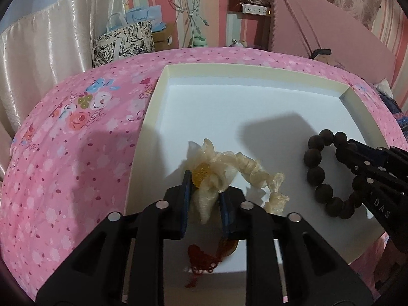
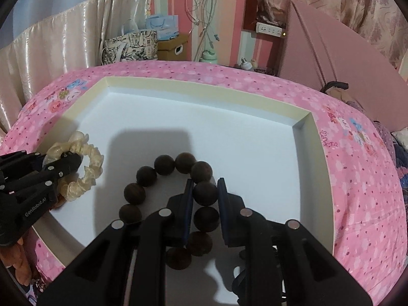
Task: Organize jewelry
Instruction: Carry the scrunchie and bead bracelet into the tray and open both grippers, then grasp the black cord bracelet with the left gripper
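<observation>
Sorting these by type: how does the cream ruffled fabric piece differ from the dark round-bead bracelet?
The cream ruffled fabric scrunchie is soft, pale and translucent with gathered folds; the dark round-bead bracelet is a ring of hard-looking, matte, near-black spheres. The scrunchie lies near the tray's left wall, the bracelet further right. The left gripper has its jaws around the scrunchie; the right gripper has its jaws around one bead. Both are loops inside the shallow white tray.

Left gripper and right gripper angled downward, side by side, jaws each narrowed around a held item.
</observation>
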Motion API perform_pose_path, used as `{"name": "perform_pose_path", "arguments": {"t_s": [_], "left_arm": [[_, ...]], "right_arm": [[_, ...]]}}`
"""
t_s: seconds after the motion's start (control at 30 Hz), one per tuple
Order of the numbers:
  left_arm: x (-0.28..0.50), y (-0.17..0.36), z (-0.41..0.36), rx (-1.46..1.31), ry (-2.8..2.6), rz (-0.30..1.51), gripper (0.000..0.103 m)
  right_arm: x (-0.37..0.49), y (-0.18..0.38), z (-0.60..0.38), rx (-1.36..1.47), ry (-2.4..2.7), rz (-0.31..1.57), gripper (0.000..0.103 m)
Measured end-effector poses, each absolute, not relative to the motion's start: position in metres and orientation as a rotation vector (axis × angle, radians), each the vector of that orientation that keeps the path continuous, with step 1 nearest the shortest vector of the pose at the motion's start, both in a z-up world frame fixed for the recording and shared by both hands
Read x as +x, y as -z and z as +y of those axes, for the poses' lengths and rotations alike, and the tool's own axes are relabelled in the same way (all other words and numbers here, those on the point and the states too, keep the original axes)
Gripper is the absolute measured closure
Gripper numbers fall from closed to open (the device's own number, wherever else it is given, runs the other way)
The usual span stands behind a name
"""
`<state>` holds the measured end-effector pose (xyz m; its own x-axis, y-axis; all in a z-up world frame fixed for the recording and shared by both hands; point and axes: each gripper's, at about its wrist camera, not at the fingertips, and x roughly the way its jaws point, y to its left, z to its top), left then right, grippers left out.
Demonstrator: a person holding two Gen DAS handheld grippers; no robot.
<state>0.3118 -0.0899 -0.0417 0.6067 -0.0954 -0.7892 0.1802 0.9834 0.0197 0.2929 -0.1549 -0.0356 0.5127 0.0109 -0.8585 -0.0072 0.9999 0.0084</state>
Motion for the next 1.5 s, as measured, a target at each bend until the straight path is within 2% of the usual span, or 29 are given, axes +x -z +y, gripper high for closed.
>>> {"name": "perform_pose_path", "arguments": {"t_s": [0.17, 0.23, 0.27, 0.3, 0.33, 0.5, 0.77, 1.1, 1.33, 1.4, 1.5], "left_arm": [[0.313, 0.037, -0.091, 0.088, 0.183, 0.906, 0.069], [0.311, 0.032, -0.09, 0.087, 0.183, 0.889, 0.062], [0.31, 0.028, -0.09, 0.091, 0.182, 0.88, 0.056], [0.308, 0.025, -0.09, 0.097, 0.179, 0.872, 0.054], [0.305, 0.021, -0.09, 0.108, 0.174, 0.859, 0.051], [0.287, 0.002, -0.079, 0.133, 0.165, 0.809, 0.05], [0.221, -0.024, -0.006, 0.098, 0.114, 0.707, 0.037], [0.131, 0.01, 0.023, 0.1, 0.138, 0.731, 0.036], [0.119, 0.036, 0.001, 0.141, 0.187, 0.778, 0.037], [0.119, 0.037, -0.001, 0.143, 0.19, 0.78, 0.039], [0.119, 0.04, -0.006, 0.138, 0.225, 0.798, 0.05]], "right_arm": [[0.293, 0.026, -0.159, 0.028, -0.019, 1.016, 0.081], [0.292, 0.018, -0.162, 0.029, -0.028, 0.995, 0.07], [0.29, 0.011, -0.164, 0.027, -0.025, 0.981, 0.06], [0.29, 0.007, -0.165, 0.03, -0.027, 0.975, 0.058], [0.289, 0.001, -0.167, 0.03, -0.024, 0.967, 0.058], [0.269, -0.031, -0.187, 0.038, -0.017, 0.9, 0.058], [0.179, -0.064, -0.242, 0.06, -0.009, 0.816, 0.058], [0.089, -0.028, -0.268, 0.14, -0.015, 0.86, 0.058], [0.068, -0.008, -0.259, 0.185, -0.039, 0.89, 0.058], [0.066, -0.003, -0.255, 0.176, -0.046, 0.905, 0.058], [0.068, -0.002, -0.249, 0.178, -0.061, 0.915, 0.058]]}}
